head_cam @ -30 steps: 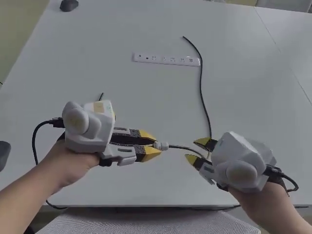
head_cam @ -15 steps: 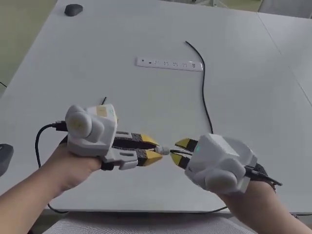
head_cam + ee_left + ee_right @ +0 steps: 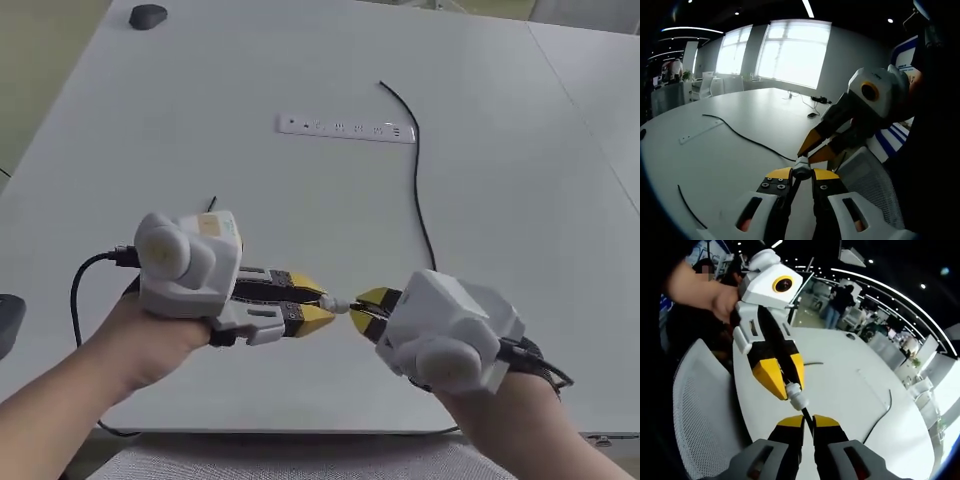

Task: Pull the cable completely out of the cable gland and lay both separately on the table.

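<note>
White table (image 3: 200, 120) takes up most of the head view, with both grippers held low centre above its near edge. The left gripper (image 3: 322, 303) comes in from the left of the frame, yellow jaws pinched narrow on the small white cable gland (image 3: 336, 303), which sits at the jaw tips, up off the table. The right gripper (image 3: 361, 311) comes from the lower right, tips just beside the gland, jaws closed to a thin gap around the black cable (image 3: 417, 190) right where it leaves the gland. In the right gripper view the cable runs between the two yellow pads at bottom centre and into the gland just above them, and the left gripper hangs down from the upper left. In the left gripper view the gland is seated between that gripper's jaws at bottom centre, with the right gripper's tips touching it or nearly so, can't tell which. The cable is in the gland, not pulled out. Past the right gripper it lies on the table, running up the frame just beside the right end of a white power strip (image 3: 345, 128) to end at upper centre. Dark mouse (image 3: 148, 16) in the upper left corner. Mesh chair (image 3: 695, 405) at the left of the right gripper view.
</note>
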The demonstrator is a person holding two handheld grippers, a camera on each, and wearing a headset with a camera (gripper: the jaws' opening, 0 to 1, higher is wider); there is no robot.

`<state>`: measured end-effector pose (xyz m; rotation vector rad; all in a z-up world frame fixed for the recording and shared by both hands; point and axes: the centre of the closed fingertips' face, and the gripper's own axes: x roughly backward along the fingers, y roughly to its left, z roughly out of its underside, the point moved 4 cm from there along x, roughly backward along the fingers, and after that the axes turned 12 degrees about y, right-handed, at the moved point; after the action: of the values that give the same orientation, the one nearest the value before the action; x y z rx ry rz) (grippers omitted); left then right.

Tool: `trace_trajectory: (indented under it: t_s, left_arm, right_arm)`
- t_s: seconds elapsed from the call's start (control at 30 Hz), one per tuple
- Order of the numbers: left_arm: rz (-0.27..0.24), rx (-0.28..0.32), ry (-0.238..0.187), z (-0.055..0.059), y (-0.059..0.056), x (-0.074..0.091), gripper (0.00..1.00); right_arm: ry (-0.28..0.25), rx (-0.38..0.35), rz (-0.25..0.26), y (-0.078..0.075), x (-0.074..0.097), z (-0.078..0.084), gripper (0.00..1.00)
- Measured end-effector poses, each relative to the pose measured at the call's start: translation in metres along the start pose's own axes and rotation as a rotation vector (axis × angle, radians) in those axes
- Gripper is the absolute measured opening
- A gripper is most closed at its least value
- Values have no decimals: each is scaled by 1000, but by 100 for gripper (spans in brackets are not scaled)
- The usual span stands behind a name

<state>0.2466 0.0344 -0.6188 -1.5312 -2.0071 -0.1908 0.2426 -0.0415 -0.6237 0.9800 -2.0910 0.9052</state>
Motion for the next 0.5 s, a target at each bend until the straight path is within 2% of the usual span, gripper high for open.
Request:
trace_trajectory:
  t_s: [0.3,0.5]
  left_arm:
    - [-14,-10,-8,-2,0,1,15]
    - [-14,-10,-9,-2,-1,2,15]
  right_arm:
    - [16,-115,3,-7,-3,12,0]
    - [28,-234,-4,-12,-6,27,0]
